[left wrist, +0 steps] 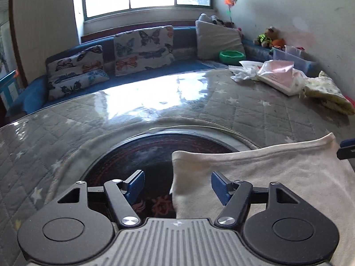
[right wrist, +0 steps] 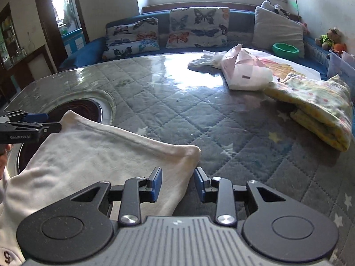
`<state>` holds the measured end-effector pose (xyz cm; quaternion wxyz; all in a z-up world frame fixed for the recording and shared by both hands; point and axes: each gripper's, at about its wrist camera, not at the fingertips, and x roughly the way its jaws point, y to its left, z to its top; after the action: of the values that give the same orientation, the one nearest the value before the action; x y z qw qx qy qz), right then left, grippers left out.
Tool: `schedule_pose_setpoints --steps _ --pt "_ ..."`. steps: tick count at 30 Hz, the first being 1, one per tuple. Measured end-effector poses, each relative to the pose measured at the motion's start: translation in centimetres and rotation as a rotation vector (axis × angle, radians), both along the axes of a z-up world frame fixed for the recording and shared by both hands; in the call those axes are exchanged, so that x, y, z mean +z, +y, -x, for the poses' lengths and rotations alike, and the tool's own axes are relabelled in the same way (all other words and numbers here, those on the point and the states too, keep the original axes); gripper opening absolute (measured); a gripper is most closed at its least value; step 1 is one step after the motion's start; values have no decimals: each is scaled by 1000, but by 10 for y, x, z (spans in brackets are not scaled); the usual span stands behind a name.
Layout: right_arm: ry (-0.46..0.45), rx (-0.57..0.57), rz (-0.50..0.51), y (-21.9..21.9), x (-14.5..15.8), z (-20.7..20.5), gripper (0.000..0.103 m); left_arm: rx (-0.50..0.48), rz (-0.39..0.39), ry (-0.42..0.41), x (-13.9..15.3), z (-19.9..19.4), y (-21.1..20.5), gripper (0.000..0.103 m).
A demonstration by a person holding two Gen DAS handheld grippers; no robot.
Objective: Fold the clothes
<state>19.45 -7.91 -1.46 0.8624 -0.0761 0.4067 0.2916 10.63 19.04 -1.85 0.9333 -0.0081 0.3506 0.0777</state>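
A cream-white garment lies flat on the quilted grey table, partly over a round dark inset. My left gripper is open, with its blue pads either side of the garment's left edge and corner. In the right wrist view the same garment spreads left, and its far right corner lies just ahead of my open right gripper, whose pads straddle the right edge. The left gripper shows side-on at the garment's far left corner. The right gripper's tip peeks in at the left wrist view's right edge.
A folded yellow floral cloth and a plastic bag holding a white package sit at the table's far right. The round dark inset lies under the garment's left part. Beyond the table runs a blue sofa with butterfly cushions.
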Motion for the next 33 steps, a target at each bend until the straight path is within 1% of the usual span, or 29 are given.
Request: schedule_pose_setpoints --steps 1,2,3,5,6,7,8,11,15,17,20,23,24,25,27,29,30,31,33 --pt "4 0 0 1 -1 -3 27 -8 -1 3 -1 -2 0 59" --pt "6 2 1 2 -1 -4 23 -16 -1 7 -3 -4 0 47" --pt "8 11 3 4 -2 -5 16 -24 -2 10 -4 -6 0 34" --pt "7 20 8 8 -2 -7 13 -40 -3 17 -7 -10 0 24" --pt "-3 24 18 11 -2 -7 10 -48 -3 20 -8 -12 -1 13" --pt "-12 28 24 14 -2 -9 6 -51 -9 20 -9 -13 -1 10" --pt "-20 30 23 17 -1 -11 4 -46 -24 15 -8 -12 -1 10" --pt "-45 36 21 26 2 -19 3 -16 -65 -5 -4 -8 4 9" --pt "-74 45 13 42 5 -31 3 63 -88 -43 7 -8 26 9" --pt "-103 57 5 59 8 -43 3 104 -101 -49 12 -11 38 9" --pt "-153 66 9 83 10 -58 3 140 -98 -28 11 -19 54 9" --pt "-149 71 11 100 9 -72 3 168 -88 1 7 -27 67 13" --pt "-148 77 15 104 8 -74 3 169 -92 9 6 -26 67 17" --pt "-151 95 21 107 10 -71 4 169 -101 11 5 -24 67 21" --pt "-144 127 18 108 12 -63 10 167 -105 12 5 -16 64 37" --pt "-132 170 16 106 16 -46 11 156 -95 4 8 -2 59 42" --pt "-123 213 22 104 17 -32 13 147 -89 -6 11 8 55 44" --pt "-115 255 27 102 18 -17 17 137 -83 -15 13 18 51 45" --pt "-99 338 39 99 19 13 22 117 -69 -35 19 40 42 45"
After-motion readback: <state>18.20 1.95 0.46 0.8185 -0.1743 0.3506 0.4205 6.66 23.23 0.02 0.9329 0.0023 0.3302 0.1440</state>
